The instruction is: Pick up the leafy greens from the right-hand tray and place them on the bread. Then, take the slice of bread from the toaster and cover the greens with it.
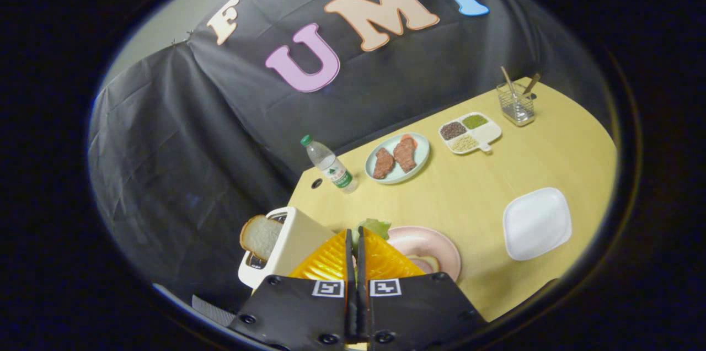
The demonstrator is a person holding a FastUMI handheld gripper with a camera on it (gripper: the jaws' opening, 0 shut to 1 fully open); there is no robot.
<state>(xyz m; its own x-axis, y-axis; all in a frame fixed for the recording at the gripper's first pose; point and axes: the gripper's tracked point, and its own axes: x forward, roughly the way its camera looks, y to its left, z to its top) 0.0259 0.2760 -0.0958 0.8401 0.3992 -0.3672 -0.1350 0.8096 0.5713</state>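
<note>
Toaster (292, 240) crowds the gripper's (356, 238) side — open tabletop (474, 202) beyond.

The hand-held gripper (354, 240) pinches green leafy greens (375, 227) above the round pink plate (424, 243); the cream plastic toaster (289, 246) holding a bread slice (259, 236) stands left.

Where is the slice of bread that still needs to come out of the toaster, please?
In the gripper view, the bread slice stands in the slot of the toaster, just left of the gripper, whose fingers pinch the leafy greens.

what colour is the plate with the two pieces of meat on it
Pale mint green; the plate shows best in the gripper view, beyond the gripper, shut on the leafy greens.
</note>
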